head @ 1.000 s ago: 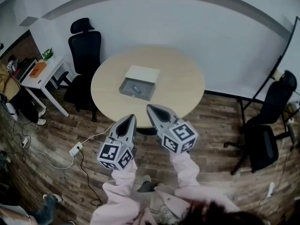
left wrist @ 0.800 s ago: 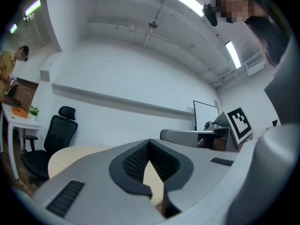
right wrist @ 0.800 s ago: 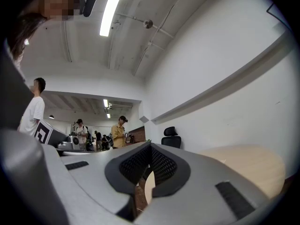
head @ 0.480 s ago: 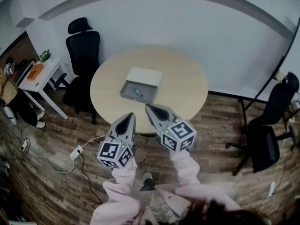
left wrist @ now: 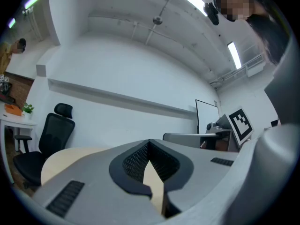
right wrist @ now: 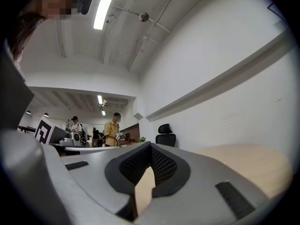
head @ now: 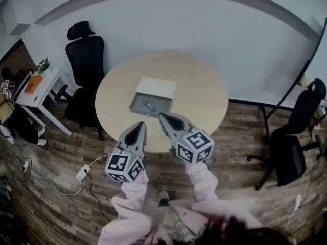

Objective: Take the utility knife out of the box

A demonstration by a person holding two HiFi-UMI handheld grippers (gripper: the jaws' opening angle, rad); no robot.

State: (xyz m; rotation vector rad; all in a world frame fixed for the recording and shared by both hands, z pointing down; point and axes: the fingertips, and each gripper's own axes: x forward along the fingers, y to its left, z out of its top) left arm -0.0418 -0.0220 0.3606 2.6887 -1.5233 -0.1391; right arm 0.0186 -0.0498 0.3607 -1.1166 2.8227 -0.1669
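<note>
An open grey box (head: 150, 102) with its white lid (head: 157, 87) folded back lies in the middle of the round beige table (head: 204, 96). Inside it lies the small utility knife (head: 149, 106). My left gripper (head: 139, 126) is held level at the table's near edge, jaws closed to a point with nothing in them. Beside it, my right gripper (head: 163, 117) is also shut and empty, its tip just over the near edge, a short way from the box. In the left gripper view the left gripper (left wrist: 150, 142) faces the tabletop; in the right gripper view the right gripper (right wrist: 150, 146) does too.
A black office chair (head: 84, 60) stands behind the table at the left, next to a white side desk (head: 36, 88). Another black chair (head: 296, 137) stands at the right. A power strip (head: 83, 173) and cables lie on the wooden floor at the left.
Both grippers have come forward toward the table, from over the floor to its near edge. The table and box look nearer. Both stay closed.
</note>
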